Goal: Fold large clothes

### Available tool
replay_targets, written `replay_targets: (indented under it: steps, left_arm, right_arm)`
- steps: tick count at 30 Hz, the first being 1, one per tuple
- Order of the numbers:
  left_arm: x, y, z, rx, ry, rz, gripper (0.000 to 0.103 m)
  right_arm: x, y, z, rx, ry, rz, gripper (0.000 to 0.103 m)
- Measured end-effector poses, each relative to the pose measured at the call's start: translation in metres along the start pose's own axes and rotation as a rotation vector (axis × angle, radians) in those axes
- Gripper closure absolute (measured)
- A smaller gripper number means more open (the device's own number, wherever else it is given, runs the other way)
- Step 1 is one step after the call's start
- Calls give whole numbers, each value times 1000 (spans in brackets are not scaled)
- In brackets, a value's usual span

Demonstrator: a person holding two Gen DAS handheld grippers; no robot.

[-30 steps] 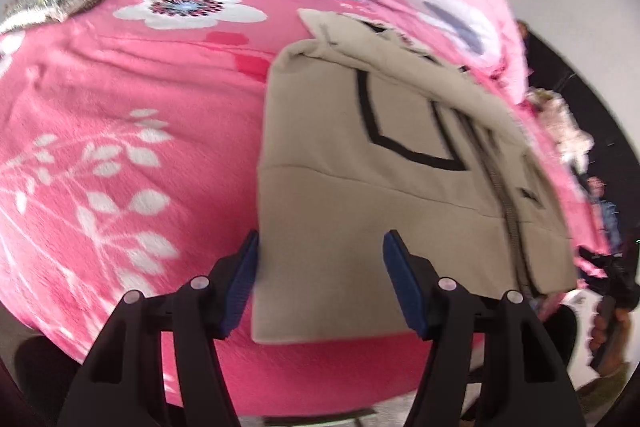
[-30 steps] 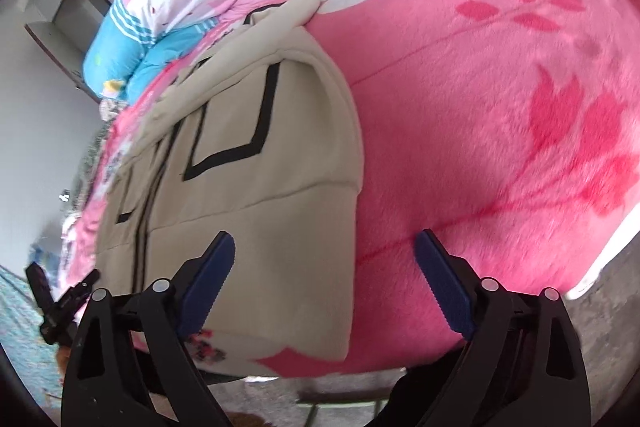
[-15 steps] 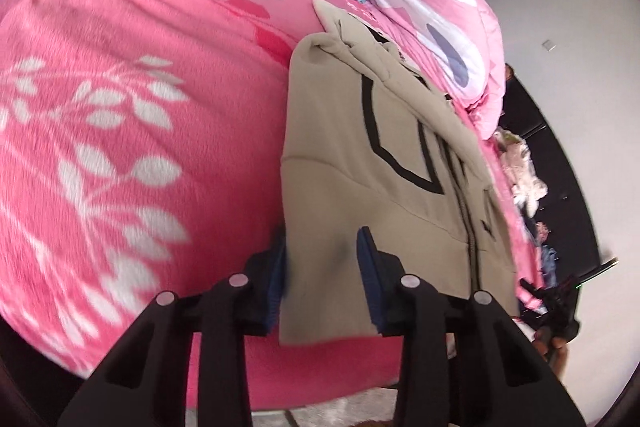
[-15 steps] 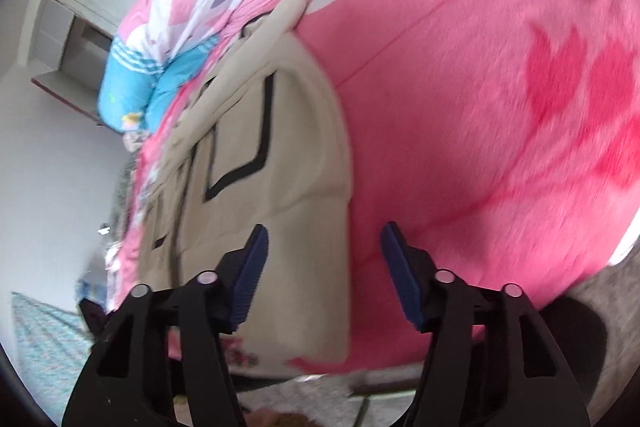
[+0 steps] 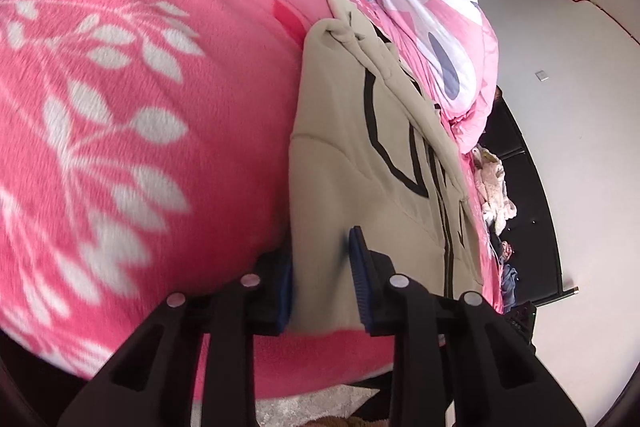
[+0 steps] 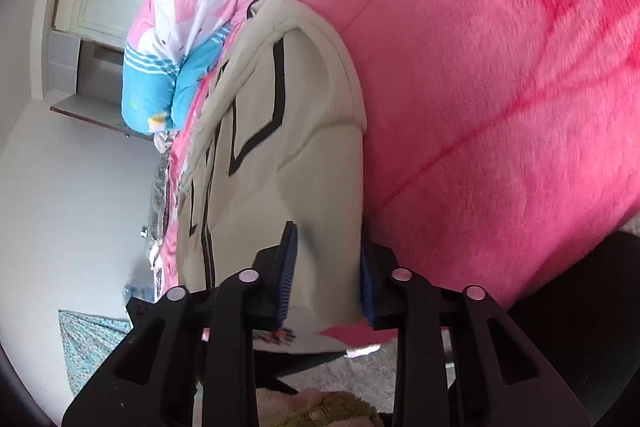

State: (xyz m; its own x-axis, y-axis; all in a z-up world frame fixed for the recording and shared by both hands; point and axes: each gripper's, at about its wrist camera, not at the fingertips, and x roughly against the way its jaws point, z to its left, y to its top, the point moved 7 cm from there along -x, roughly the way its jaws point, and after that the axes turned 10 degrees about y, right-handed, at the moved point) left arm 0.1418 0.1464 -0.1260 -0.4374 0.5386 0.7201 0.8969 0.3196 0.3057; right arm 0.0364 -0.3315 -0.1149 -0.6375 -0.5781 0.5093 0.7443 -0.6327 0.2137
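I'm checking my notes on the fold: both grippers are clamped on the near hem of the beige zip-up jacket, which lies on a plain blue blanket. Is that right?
Not quite. The blanket is pink plush with white leaves and flowers, not plain blue, as the left wrist view shows. The rest holds: the left gripper and right gripper have just been closing, pads pressing the near hem of the beige zip-up jacket.

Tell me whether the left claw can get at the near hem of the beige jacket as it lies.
Probably yes: the left claw already straddles the beige jacket hem, jaws just closing on it, nothing between.
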Motion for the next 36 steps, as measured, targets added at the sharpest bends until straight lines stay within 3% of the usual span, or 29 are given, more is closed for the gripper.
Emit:
replay_targets:
  steps: [3,7,12,16,19,21,23,28,31,36]
  left_arm:
    - [3,-9,-2,0,-16,17,78]
    - [-3,-10,-2,-36,33,16,82]
    - [5,-15,-19,-112,38,8,87]
    - [-12,-15,-12,-80,58,43,87]
    - [-16,-13,-12,-73,71,52,87]
    - [-16,-13,-14,-65,93,57,87]
    - [-15,-13,-20,-81,139,49,87]
    - [2,-12,-42,-213,235,-53,87]
    - [-5,-10,-36,-241,278,-43,87]
    - [-15,-2,-20,-129,178,6,85]
  right_arm:
    - [2,-6,-1,-6,4,2,88]
    - [-4,-2,-1,-9,6,9,94]
    - [2,-4,12,41,8,9,94]
    - [-10,-3,4,40,-13,29,90]
    - [-15,-2,6,37,10,35,76]
    - [-19,-2,10,39,42,38,57]
    - [-21,-3,15,55,52,40,46]
    - [-24,-3,23,75,60,44,32]
    - [-26,-2,24,50,111,43,20]
    - [-27,1,25,10,159,44,10]
